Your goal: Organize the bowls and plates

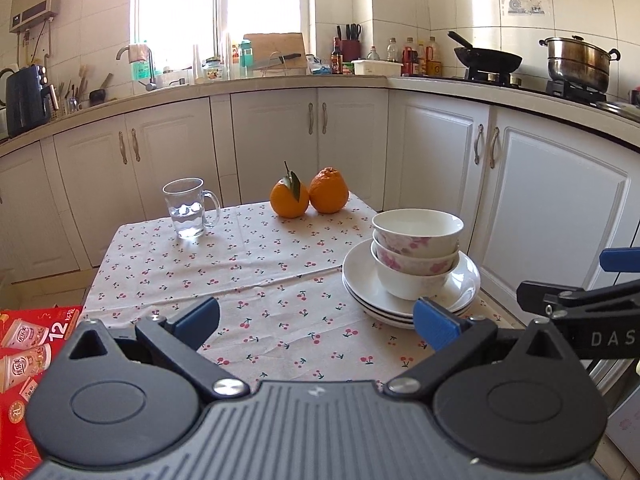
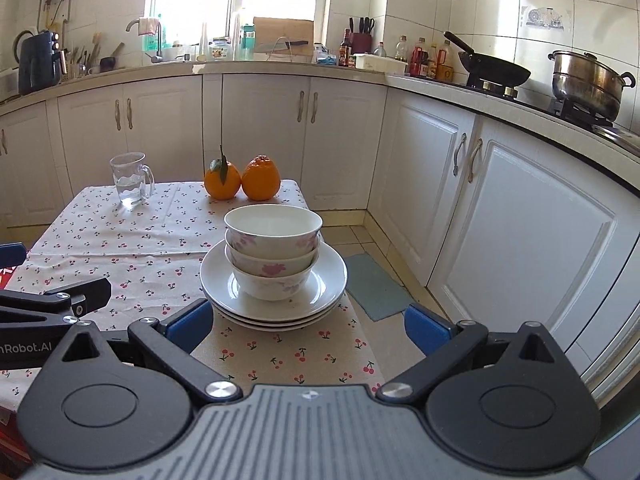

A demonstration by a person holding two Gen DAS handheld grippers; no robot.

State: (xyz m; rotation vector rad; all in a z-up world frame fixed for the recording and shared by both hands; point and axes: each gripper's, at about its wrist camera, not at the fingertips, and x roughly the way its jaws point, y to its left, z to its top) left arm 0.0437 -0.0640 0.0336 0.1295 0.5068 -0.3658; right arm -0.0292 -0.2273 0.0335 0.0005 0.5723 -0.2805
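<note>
**White china stacked at the table's right edge**

White plates (image 2: 273, 280), three by their rims, lie piled on a cherry-print cloth (image 1: 248, 256) near the right edge of the table, toward its front corner. Three bowls (image 2: 273, 258), nested one inside another and marked with pink flowers, stand upright on the top plate. The left gripper (image 1: 316, 326) hangs above the cloth at the front edge, its blue-padded fingers (image 1: 434, 322) spread wide and holding nothing; in the left wrist view the right-hand pad overlaps the near rim of the plates, though contact cannot be judged. The right gripper (image 2: 308, 326) faces the stack head-on from the front, its jaws likewise wide apart and empty, the left pad just beside the plates' near rim and the right pad out past the table's edge, over the floor. Toward the far edge, a glass mug (image 1: 190, 208) partly filled with water stands to the left, and two oranges (image 1: 308, 194) sit touching at the middle, one with a leaf and stalk. White cabinets (image 2: 340, 132) line the walls behind.
</note>
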